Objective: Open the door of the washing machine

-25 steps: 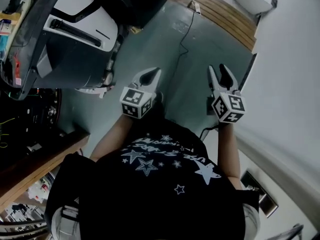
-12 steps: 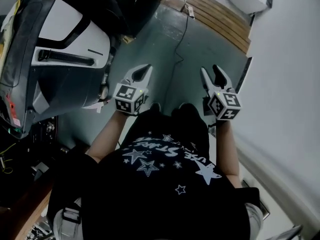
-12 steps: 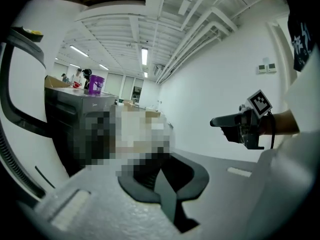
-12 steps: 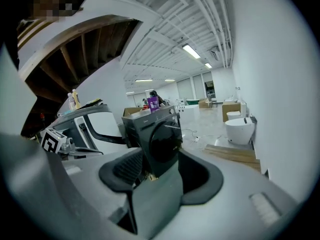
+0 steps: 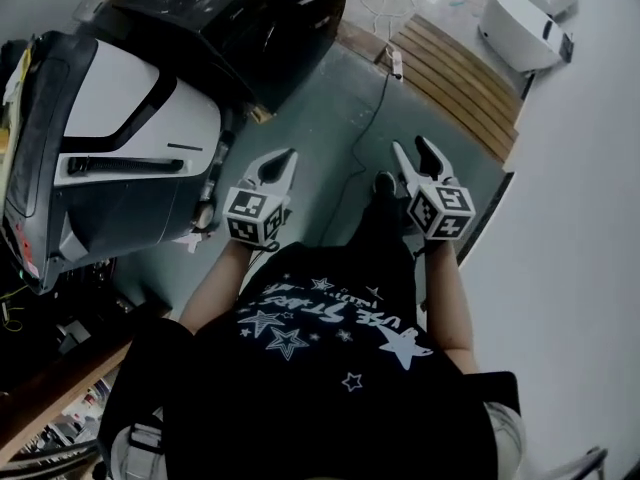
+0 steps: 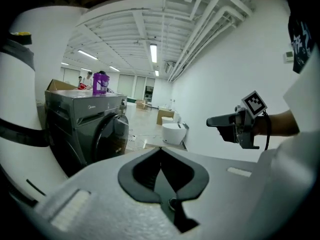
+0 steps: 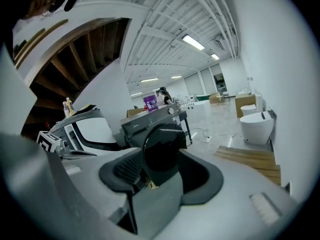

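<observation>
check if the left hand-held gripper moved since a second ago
Yes. The left hand-held gripper has moved forward, nearer the washer and the wooden planks.

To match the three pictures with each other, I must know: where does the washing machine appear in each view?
Head view: the washing machine is dark, at the top, left of centre.
Left gripper view: the washing machine stands at the left, middle height.
Right gripper view: the washing machine is at the centre.
Shared landmark: the white toilet, in all three views.
</observation>
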`<state>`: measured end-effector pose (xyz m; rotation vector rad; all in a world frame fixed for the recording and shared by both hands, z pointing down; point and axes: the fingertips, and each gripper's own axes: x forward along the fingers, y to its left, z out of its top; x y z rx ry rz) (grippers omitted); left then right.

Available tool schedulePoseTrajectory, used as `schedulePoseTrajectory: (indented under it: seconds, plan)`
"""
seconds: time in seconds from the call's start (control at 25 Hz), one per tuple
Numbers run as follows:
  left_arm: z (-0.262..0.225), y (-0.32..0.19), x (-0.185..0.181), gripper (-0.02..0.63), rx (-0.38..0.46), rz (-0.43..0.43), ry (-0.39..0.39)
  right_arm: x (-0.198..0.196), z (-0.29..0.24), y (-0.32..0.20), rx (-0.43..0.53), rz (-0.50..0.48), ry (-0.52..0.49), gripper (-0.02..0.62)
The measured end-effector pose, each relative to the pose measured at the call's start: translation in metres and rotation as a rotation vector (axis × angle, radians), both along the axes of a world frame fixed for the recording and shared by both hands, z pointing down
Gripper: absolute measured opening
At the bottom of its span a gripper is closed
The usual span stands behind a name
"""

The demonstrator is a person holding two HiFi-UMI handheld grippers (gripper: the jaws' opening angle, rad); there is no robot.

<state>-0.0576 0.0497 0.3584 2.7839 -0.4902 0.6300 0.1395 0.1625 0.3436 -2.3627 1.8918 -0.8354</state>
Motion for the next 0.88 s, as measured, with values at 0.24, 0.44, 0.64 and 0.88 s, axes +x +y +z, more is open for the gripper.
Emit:
schedulePoseTrajectory:
  seconds: [0.24, 0.44, 0.64, 0.88]
  plan:
    - [-0.017, -0.030, 0.096, 0.011, 0.032, -0.118, -0.014, 0.108, 0.008, -0.055, -0.006, -0.138, -0.062, 0.229]
    - [-0.019, -0.055, 0.147, 0.011, 0.046, -0.232, -0.040, 0.173, 0.016, -0.090, -0.023, -0.240, -0.069, 0.229]
    - [-0.016, -0.085, 0.167, 0.011, 0.056, -0.341, -0.057, 0.206, 0.036, -0.128, -0.065, -0.340, -0.057, 0.229]
    - [-0.009, -0.120, 0.179, 0.011, 0.046, -0.392, -0.037, 0.219, 0.052, -0.174, -0.103, -0.400, -0.032, 0.229]
